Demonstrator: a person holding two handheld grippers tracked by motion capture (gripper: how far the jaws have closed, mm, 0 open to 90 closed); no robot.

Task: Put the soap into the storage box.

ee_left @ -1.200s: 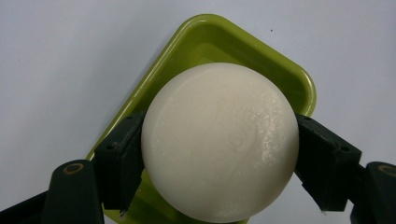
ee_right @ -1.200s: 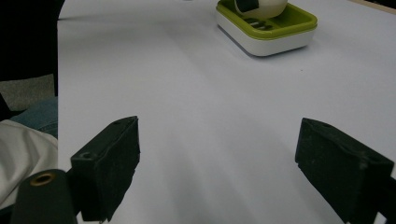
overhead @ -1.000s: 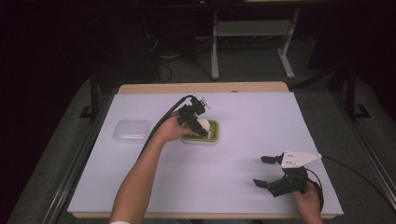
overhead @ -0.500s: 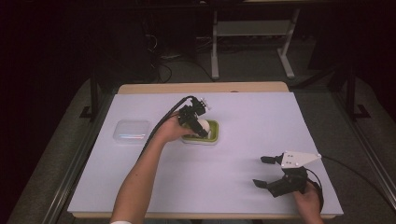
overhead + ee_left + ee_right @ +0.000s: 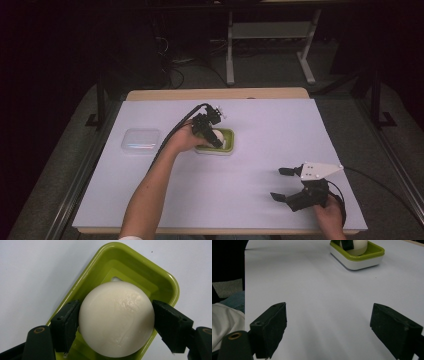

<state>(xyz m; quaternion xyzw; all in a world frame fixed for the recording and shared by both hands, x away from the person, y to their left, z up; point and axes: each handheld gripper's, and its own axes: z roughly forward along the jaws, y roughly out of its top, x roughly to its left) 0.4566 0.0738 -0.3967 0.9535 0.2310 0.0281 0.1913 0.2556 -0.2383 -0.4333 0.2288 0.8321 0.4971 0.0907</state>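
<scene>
A smooth white ball (image 5: 116, 318) sits in a lime-green dish (image 5: 150, 270) with a white base, just left of the table's middle in the high view. My left gripper (image 5: 215, 136) reaches down into the dish (image 5: 229, 148), and its two black pads (image 5: 67, 325) press on the ball's opposite sides. The ball (image 5: 219, 135) is partly hidden by that gripper in the high view. My right gripper (image 5: 276, 183) rests low at the front right of the table, open with nothing between its jaws. In the right gripper view the dish (image 5: 362, 261) lies far ahead of those jaws.
A clear plastic lid (image 5: 141, 140) lies on the white table sheet (image 5: 270, 125) left of the dish. A cable trails from each gripper. Beyond the far edge stand dark floor and a metal stand (image 5: 270, 45).
</scene>
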